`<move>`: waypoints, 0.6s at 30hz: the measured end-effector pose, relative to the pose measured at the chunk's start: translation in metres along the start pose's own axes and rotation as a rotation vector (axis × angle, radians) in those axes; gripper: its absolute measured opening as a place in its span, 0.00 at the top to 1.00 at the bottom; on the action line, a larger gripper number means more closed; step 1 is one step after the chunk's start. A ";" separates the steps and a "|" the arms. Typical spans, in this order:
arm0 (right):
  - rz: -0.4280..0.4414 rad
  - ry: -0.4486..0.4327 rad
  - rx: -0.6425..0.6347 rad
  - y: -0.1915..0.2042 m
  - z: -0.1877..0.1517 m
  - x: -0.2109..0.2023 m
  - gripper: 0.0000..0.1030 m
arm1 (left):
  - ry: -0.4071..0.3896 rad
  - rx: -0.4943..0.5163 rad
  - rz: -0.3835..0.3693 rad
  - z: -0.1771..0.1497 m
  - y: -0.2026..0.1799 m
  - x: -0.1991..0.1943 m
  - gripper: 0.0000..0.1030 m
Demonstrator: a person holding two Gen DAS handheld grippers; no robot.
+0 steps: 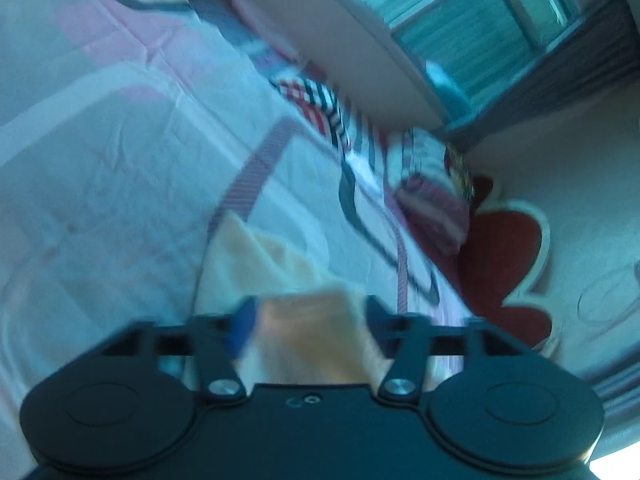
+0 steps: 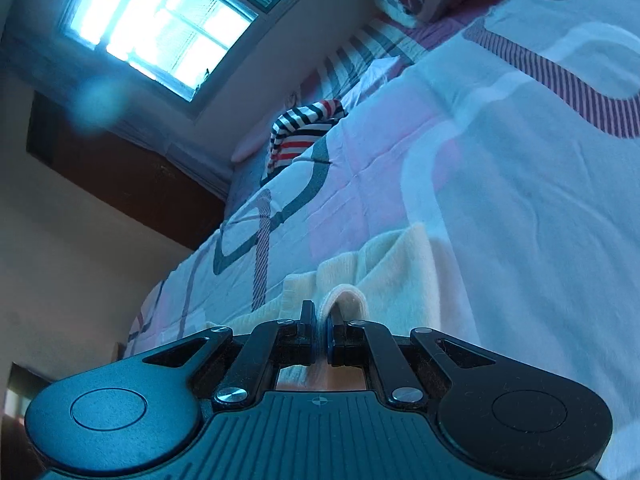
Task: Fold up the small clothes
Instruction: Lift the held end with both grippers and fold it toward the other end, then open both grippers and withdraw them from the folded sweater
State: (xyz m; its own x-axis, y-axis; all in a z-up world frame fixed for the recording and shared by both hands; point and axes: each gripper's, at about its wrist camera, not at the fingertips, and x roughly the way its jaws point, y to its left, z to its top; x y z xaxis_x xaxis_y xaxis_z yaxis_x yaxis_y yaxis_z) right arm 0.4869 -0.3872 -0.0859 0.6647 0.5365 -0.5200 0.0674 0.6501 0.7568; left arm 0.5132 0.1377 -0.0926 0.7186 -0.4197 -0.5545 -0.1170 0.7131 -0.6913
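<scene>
Nearest us in the left wrist view, our left gripper (image 1: pixel 308 320) stands well open over the cream garment (image 1: pixel 260 256), with cloth between its fingers but neither pad pressing on it, so we judge that side is let go. The picture is blurred there, and we cannot tell how flat the cloth lies beneath. The garment rests on the patterned bedspread (image 1: pixel 120 160), close under both tools.

Moving right, our right gripper (image 2: pixel 319 338) is nearly closed and pinches a ribbed edge of the cream garment (image 2: pixel 384 272), which loops up just above the fingertips. Beyond it the cloth shows soft ridges and a doubled edge, so we think one fold is being laid but is not yet smoothed or finished.

Further off, a striped garment (image 2: pixel 304 132) lies bunched near the far edge of the bedspread (image 2: pixel 500 200), apparently not yet folded, and a second bundle of striped fabric (image 1: pixel 432 200) sits toward the right of the left view. So we judge the task is in an early-to-middle stage, with this piece unfinished and more to do
</scene>
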 end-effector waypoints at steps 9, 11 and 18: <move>-0.001 -0.084 -0.122 0.008 0.005 -0.012 0.42 | 0.042 0.289 0.065 0.010 -0.024 -0.003 0.38; -0.027 -0.048 -0.167 0.011 0.004 -0.005 0.47 | 0.093 0.376 0.100 0.005 -0.031 0.009 0.44; -0.115 0.051 -0.299 0.013 -0.008 0.023 0.85 | 0.139 0.548 0.207 -0.011 -0.050 0.039 0.79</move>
State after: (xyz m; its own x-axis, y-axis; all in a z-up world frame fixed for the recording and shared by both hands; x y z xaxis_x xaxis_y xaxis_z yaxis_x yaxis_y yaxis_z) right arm 0.4971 -0.3627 -0.0911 0.6272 0.4712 -0.6202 -0.0867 0.8336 0.5455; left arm 0.5396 0.0802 -0.0847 0.6179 -0.2847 -0.7329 0.1522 0.9578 -0.2437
